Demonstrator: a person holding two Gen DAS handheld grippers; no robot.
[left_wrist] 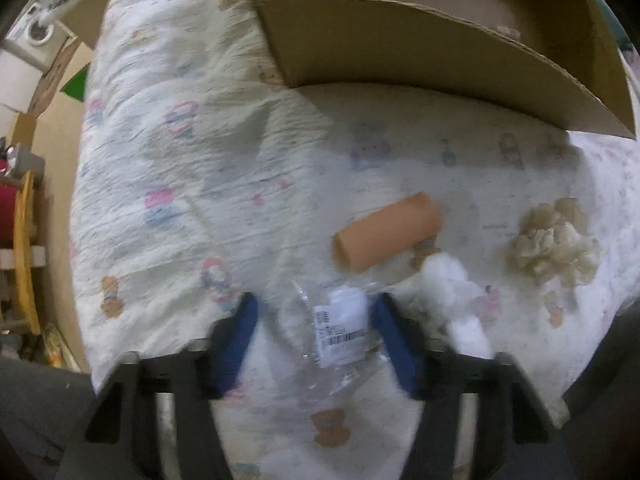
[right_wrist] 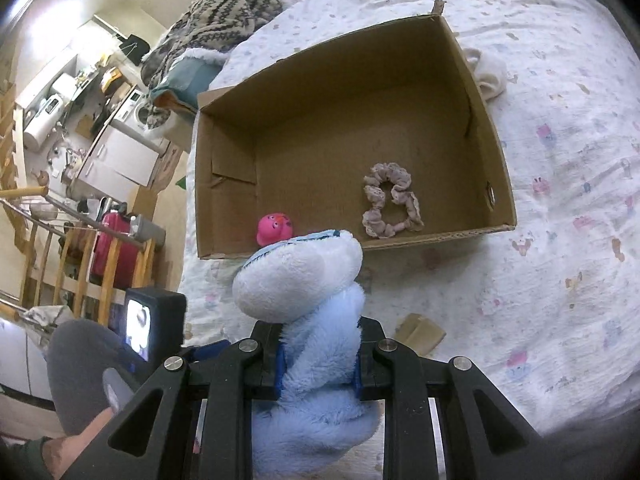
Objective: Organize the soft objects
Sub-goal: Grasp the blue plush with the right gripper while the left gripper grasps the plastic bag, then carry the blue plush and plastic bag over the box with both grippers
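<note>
My right gripper [right_wrist: 318, 368] is shut on a light blue and white plush toy [right_wrist: 308, 292], held in front of an open cardboard box [right_wrist: 486, 148] on the bed. Inside the box lie a pink frilly scrunchie [right_wrist: 390, 202] and a pink rubber toy [right_wrist: 274, 229]. My left gripper [left_wrist: 316, 332] is open around a clear plastic bag [left_wrist: 340, 332] with a white label, lying on the bed. Beyond it lie an orange roll [left_wrist: 386, 231], white cotton stuffing [left_wrist: 448, 280] and a cream scrunchie [left_wrist: 554, 242]. The box wall [left_wrist: 420, 52] stands behind them.
A patterned white bedspread [right_wrist: 560, 200] covers the bed. A cream cloth [right_wrist: 488, 68] lies right of the box, a knitted blanket [right_wrist: 216, 16] behind it. A small cardboard piece [right_wrist: 420, 334] lies near my right gripper. The bed's left edge drops to a cluttered floor with a red suitcase [right_wrist: 112, 248].
</note>
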